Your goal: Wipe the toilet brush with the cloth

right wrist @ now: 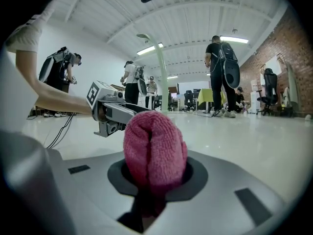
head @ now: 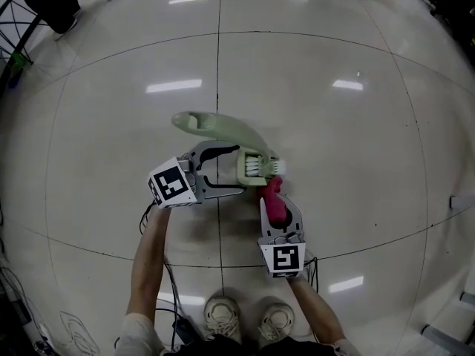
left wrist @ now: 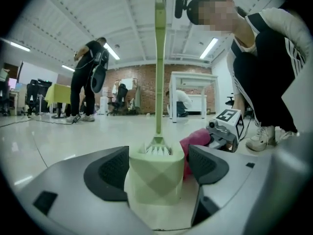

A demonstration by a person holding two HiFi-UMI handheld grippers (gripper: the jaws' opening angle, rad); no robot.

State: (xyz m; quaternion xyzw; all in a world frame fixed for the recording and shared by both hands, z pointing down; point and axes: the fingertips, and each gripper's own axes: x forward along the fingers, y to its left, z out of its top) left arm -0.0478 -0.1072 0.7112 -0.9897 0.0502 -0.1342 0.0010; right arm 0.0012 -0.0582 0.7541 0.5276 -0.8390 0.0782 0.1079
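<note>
My left gripper [head: 239, 171] stands open around the toilet brush [head: 215, 127] in its holder [head: 256, 167] at frame centre, pads clear. My right gripper [right wrist: 154, 168] clenches the pink cloth [right wrist: 154, 148] just below it. I judge wiping is about to start: next, the cloth must meet the handle.

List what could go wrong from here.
1. The left gripper is open around the brush holder, so wiping may tip it and its tall handle.
2. Only a small wad of cloth pokes past the right gripper, so its fingers may scrape the handle.
</note>
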